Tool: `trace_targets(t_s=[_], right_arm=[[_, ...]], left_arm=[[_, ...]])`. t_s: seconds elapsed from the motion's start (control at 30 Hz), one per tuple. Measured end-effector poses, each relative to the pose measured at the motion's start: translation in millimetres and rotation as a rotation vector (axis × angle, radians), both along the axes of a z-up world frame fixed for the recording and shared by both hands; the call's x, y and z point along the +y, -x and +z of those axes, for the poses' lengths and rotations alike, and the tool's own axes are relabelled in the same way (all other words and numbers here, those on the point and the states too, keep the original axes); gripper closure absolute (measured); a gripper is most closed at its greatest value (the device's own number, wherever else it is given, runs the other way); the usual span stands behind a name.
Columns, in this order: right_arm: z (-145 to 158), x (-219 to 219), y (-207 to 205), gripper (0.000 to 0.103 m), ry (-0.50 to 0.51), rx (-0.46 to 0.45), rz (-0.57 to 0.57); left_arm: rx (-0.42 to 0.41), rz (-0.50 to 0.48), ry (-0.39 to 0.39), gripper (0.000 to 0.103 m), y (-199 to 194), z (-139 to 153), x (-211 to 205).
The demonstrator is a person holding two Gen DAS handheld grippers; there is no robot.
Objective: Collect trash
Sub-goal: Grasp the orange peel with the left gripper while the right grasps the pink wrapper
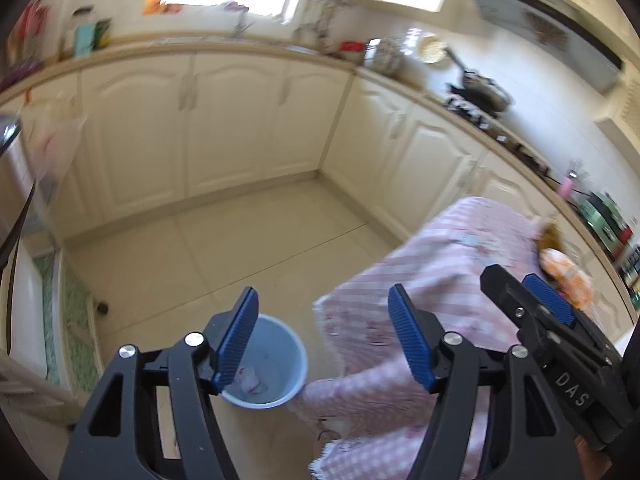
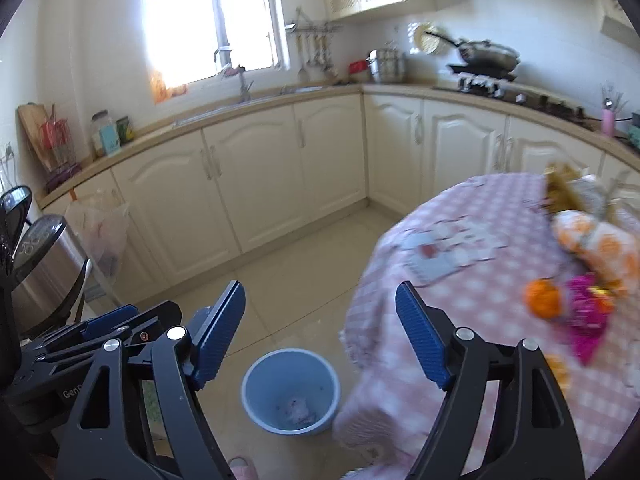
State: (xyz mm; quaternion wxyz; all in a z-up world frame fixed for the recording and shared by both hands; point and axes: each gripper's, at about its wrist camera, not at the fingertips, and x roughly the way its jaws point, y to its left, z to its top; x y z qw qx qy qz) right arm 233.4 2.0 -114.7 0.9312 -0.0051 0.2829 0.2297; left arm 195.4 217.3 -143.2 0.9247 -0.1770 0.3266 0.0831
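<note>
Both the left gripper (image 1: 324,336) and the right gripper (image 2: 320,332) are held wide apart and empty above the blue bin (image 2: 291,392), where crumpled waste (image 2: 298,412) is seen. Wrappers (image 2: 586,312) on the table (image 2: 460,320) beside the bin are judged next; a reach across is required.

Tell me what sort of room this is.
A home kitchen: cream cabinets under an L-shaped counter, a wok on a gas hob, and a sink tap below the window.
</note>
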Motion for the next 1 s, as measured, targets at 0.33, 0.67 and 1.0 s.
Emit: trace_targets(t_s=[0.33,0.67,1.0], right_arm=[[12,-143,24,0.026,-0.004,-0.035,-0.235],[-11,-233,20,0.025,-0.02,0.042,-0.403],[-23,-243,4,0.024,-0.019,0.107,-0.382]], left_arm=[[-0.008,-0.294,-0.064,0.034,-10,26,-149],[0.089,-0.482,-0.145,0.034,-42,-1,-248],[0.154,-0.49,-0.2,0.037,-73,-24,-266]])
